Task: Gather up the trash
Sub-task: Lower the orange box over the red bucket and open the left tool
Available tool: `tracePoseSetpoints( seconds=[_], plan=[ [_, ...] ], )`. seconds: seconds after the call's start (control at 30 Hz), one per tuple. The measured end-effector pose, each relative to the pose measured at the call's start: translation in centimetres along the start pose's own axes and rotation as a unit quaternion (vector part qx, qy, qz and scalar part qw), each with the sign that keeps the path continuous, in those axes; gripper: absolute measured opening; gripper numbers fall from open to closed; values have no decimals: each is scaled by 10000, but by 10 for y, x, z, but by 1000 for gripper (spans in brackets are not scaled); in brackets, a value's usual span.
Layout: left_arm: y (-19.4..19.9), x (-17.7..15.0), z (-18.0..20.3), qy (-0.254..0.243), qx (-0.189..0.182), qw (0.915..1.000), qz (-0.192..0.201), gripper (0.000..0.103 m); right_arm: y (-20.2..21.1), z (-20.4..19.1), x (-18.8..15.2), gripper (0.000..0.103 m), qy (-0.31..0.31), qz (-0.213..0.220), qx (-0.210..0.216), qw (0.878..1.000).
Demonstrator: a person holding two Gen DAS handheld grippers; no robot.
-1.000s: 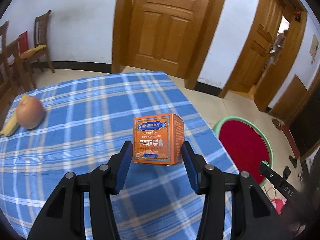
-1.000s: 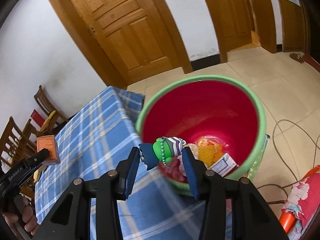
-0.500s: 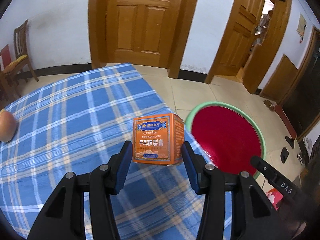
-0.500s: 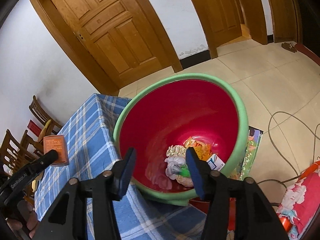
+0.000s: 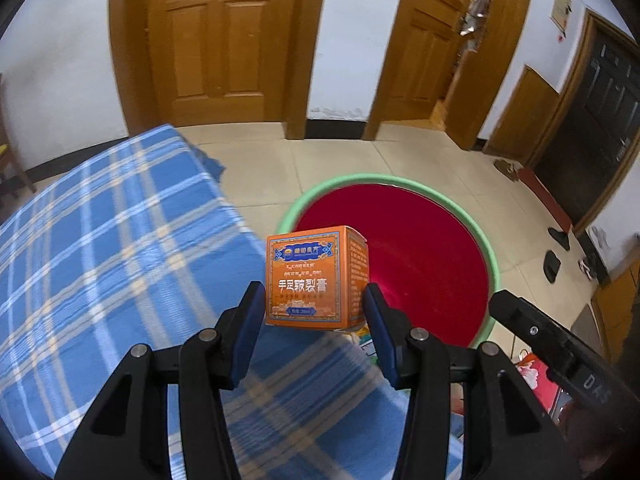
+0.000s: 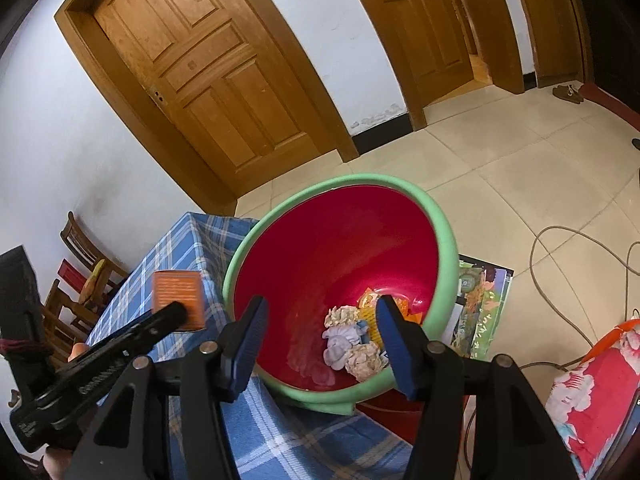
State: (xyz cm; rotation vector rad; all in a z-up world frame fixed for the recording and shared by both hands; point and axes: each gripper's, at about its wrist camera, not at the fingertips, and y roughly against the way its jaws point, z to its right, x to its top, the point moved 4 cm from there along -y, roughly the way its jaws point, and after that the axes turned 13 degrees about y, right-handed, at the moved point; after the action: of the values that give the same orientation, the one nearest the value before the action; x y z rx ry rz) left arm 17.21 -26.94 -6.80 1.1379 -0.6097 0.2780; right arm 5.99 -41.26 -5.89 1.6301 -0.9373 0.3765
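My left gripper (image 5: pixel 314 312) is shut on an orange cardboard box (image 5: pixel 316 276) with printed text, carried above the table edge beside the red bin (image 5: pixel 404 256) with its green rim. In the right wrist view the same orange box (image 6: pixel 178 294) shows at the left, held by the left gripper (image 6: pixel 176 314). My right gripper (image 6: pixel 320 332) hangs over the red bin (image 6: pixel 332 256); its jaws are opening with nothing between them. Crumpled paper, a pale toy and an orange wrapper (image 6: pixel 356 340) lie at the bin's bottom.
A blue plaid tablecloth (image 5: pixel 100 248) covers the table left of the bin. Wooden chairs (image 6: pixel 84 264) stand by the wall. Picture books (image 6: pixel 480 300) and a cable (image 6: pixel 560 264) lie on the tiled floor, a red floral cloth (image 6: pixel 596 376) at the right. Wooden doors (image 5: pixel 216 40) line the far wall.
My left gripper carried the orange box rightward across the table to the bin's side. My right gripper's jaws widened and the green toy it held dropped into the bin.
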Motion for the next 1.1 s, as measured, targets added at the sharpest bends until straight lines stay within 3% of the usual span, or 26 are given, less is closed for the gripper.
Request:
tracePoseSetpoints(
  seconds=[0.1,0.17,0.5,1.1],
  plan=[
    [-5,-2,8,-98,8,10000,-9,52,2,6,-2,59,-81,9,-30,10000],
    [-6,-3,9,-125,29,9999,8,57,4,9,-2,60,-110,26,-80,9999],
    [17,-4,-9,129,280,9994,154,67,12,1,-3,64,1,53,-16,10000],
    [94,-26,-87,791,991,9905,536,85,38,-86,-27,83,993,128,333,9944]
  ],
)
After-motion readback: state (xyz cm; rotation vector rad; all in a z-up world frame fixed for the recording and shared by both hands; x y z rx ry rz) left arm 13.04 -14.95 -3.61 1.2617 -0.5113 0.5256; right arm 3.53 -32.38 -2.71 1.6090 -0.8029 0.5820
